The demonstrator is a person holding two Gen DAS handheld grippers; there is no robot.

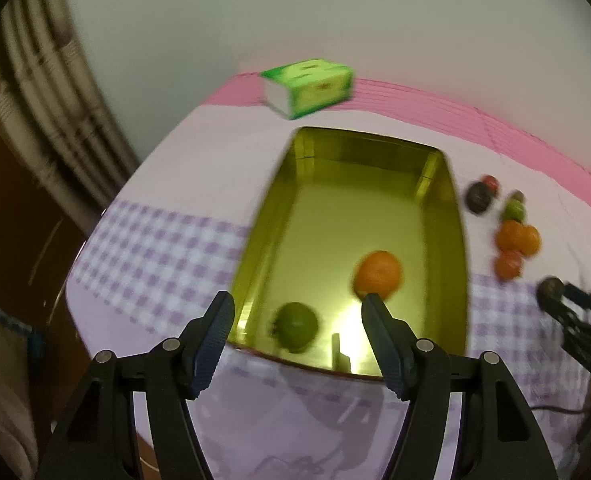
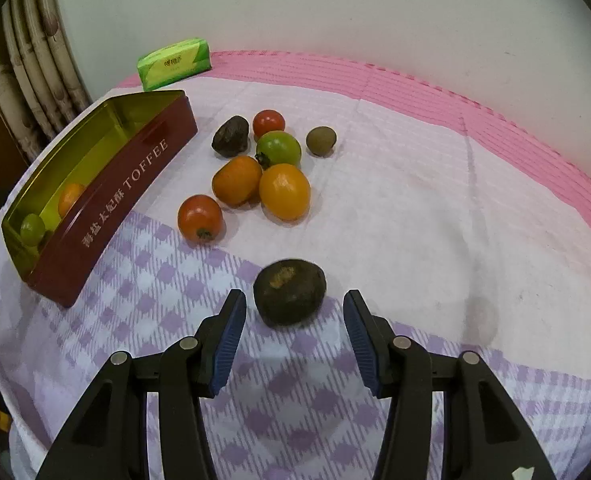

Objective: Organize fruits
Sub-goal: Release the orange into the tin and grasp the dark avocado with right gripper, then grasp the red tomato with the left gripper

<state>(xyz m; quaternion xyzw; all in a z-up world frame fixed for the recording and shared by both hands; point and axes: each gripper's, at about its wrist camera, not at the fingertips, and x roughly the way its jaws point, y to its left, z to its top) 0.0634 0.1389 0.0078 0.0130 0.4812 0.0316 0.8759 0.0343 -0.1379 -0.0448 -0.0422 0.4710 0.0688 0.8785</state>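
A toffee tin (image 1: 453,240) with a gold inside and red outside (image 2: 107,216) holds an orange fruit (image 1: 377,274) and a green fruit (image 1: 295,326). My left gripper (image 1: 297,304) is open and empty above the tin's near end. My right gripper (image 2: 293,302) is open, with a dark brown fruit (image 2: 289,298) lying on the cloth between its fingertips. Beyond it lie several fruits: a red tomato (image 2: 199,218), two orange fruits (image 2: 283,192), a green one (image 2: 279,148), a small red one (image 2: 268,122), a dark one (image 2: 230,136) and a brown kiwi-like one (image 2: 321,141).
A green tissue pack (image 2: 174,63) lies at the table's far edge by the wall. Curtains (image 2: 35,60) hang at the left. The checked and pink tablecloth (image 2: 435,200) covers the round table, whose edge drops off at the left.
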